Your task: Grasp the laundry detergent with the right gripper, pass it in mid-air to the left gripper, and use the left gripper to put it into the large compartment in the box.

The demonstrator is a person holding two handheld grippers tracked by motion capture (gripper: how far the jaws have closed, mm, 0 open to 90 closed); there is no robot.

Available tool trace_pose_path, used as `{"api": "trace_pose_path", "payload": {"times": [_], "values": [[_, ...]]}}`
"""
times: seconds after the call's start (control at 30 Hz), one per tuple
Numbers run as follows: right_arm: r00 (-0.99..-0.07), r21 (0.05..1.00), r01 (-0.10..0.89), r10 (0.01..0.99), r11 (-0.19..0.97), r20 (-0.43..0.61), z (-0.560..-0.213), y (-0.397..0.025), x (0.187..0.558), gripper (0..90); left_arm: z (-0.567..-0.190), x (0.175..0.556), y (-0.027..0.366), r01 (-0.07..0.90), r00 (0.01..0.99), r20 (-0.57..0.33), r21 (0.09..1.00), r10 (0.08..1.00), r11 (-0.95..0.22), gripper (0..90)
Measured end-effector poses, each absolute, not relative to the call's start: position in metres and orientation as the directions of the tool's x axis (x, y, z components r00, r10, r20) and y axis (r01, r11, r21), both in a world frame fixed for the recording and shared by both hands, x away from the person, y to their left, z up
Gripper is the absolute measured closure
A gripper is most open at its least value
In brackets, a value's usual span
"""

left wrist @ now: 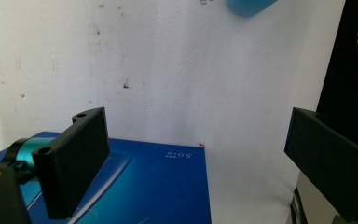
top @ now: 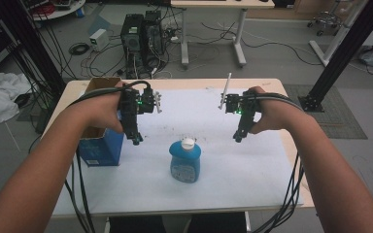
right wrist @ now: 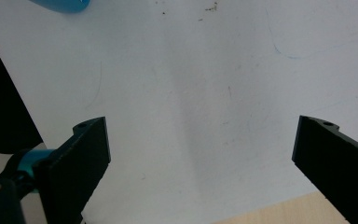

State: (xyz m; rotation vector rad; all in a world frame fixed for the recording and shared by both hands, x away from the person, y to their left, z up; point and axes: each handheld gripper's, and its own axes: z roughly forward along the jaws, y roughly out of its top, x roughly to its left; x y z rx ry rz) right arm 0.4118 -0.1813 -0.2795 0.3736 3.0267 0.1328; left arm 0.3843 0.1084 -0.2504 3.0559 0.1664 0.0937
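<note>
high view: a blue bottle (top: 185, 161) with a white cap stands upright on the white sheet (top: 252, 160) that covers the table (top: 184, 83), near the front middle. what is in the bottle cannot be told. to its left, at the sheet's left edge, stands a blue box (top: 100, 145) with its cardboard flaps open; its inside is hidden behind the left hand (top: 99, 112). the left gripper (top: 136, 141) hangs above the sheet just beside the box, up and to the left of the bottle, and apart from it. the right gripper (top: 237, 138) hangs up and to the right of the bottle, also apart. the bottle sits between the two, nearer the person. both point down at the sheet.

left gripper view: the left gripper's jaws stand wide apart with nothing between them. below them lies the blue box's printed side (left wrist: 158, 186), which takes up the lower left. a rounded part of the bottle (left wrist: 249, 6) shows at the top edge, well away from the jaws. specks and marks on the sheet are plain here.

right gripper view: the right gripper's jaws are likewise spread wide and empty, over bare white sheet (right wrist: 191, 93). a sliver of the bottle (right wrist: 63, 4) shows at the top left corner, well off from the jaws. the table's pale wood edge (right wrist: 265, 210) shows at the bottom.
</note>
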Motion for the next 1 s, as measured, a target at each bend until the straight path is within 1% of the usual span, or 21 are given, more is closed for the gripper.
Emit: {"api": "trace_pose_path", "payload": {"times": [0.07, 0.23, 0.43, 0.5, 0.6, 0.67, 0.73, 1.0], "values": [[-0.966, 0.098, 0.239, 0.247, 0.966, -0.081, -0.279, -0.182, 0.411, 3.2, -0.250, 0.384, 0.109, 0.100, 0.992, 0.070, 0.081, 0.105, -0.992, 6.6], [-0.966, 0.096, 0.236, 0.244, 0.967, -0.084, -0.279, -0.181, 0.409, 3.2, -0.251, 0.382, 0.111, 0.094, 0.993, 0.055, 0.110, 0.101, -0.989, 6.6], [-0.961, 0.140, 0.256, 0.267, 0.957, -0.073, -0.278, -0.187, 0.407, 3.2, -0.257, 0.382, 0.116, 0.099, 0.993, 0.049, 0.136, 0.106, -0.986, 6.6], [-0.959, 0.171, 0.264, 0.277, 0.949, -0.060, -0.278, -0.191, 0.405, 3.2, -0.258, 0.381, 0.117, 0.096, 0.993, 0.048, 0.142, 0.104, -0.985, 6.5], [-0.959, 0.184, 0.265, 0.279, 0.947, -0.053, -0.278, -0.192, 0.404, 3.2, -0.258, 0.380, 0.118, 0.098, 0.993, 0.044, 0.151, 0.106, -0.984, 6.6], [-0.954, 0.235, 0.285, 0.299, 0.929, -0.028, -0.280, -0.200, 0.401, 3.2, -0.258, 0.380, 0.119, 0.095, 0.994, 0.045, 0.156, 0.103, -0.983, 6.6], [-0.948, 0.253, 0.302, 0.317, 0.919, -0.019, -0.281, -0.203, 0.399, 3.2, -0.259, 0.380, 0.119, 0.093, 0.994, 0.043, 0.157, 0.101, -0.983, 6.5], [-0.948, 0.359, 0.305, 0.315, 0.882, 0.030, -0.293, -0.213, 0.386, 3.2, -0.263, 0.379, 0.121, 0.093, 0.994, 0.035, 0.178, 0.101, -0.980, 6.5]]}}
